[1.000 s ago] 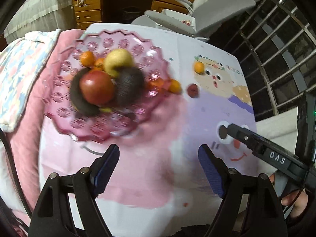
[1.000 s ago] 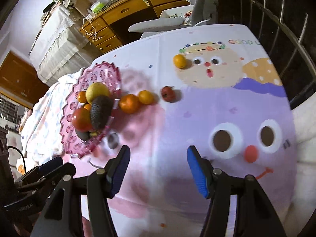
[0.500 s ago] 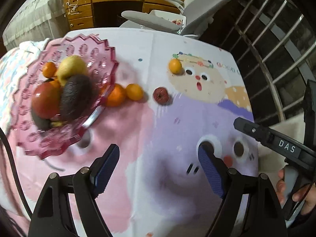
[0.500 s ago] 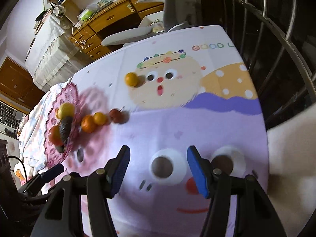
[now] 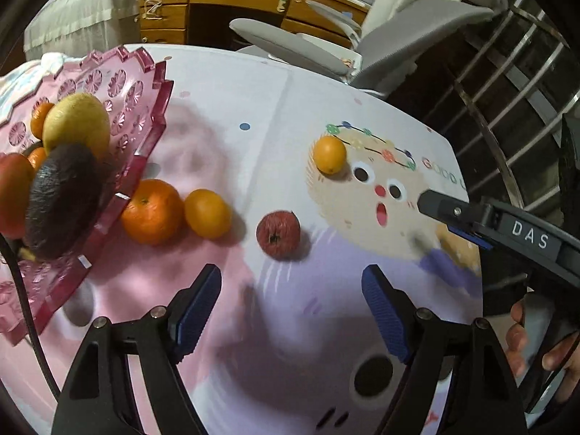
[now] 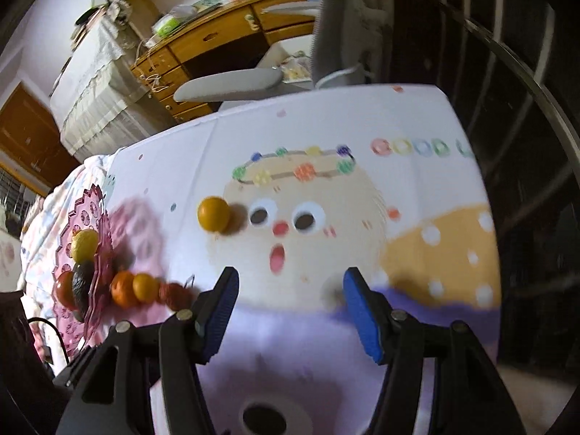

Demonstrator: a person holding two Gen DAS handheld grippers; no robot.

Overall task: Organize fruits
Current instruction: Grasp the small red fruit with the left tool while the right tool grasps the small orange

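Pink plate (image 5: pixel 141 83): cut-glass, far left of the left hand-held gripper (image 5: pixel 291 308), piled with a yellow fruit (image 5: pixel 78 121), a dark avocado (image 5: pixel 61 203) and a red fruit (image 5: pixel 12 192)
Orange (image 5: pixel 152 212): on the surface (image 5: pixel 253 108), tucked right against the plate rim
Small orange (image 5: pixel 207 213): touching the orange, on its right
Red fruit on cloth (image 5: pixel 278 233): just ahead of the left fingers, slightly left of centre
Lone orange (image 6: pixel 214 214): ahead-left of the right hand-held gripper (image 6: pixel 290 304), well apart from the rest, beside the cartoon face (image 6: pixel 304 217)
Left hand-held gripper: fingers apart, nothing in it
Right hand-held gripper: fingers apart too, holding nothing, above the printed cloth
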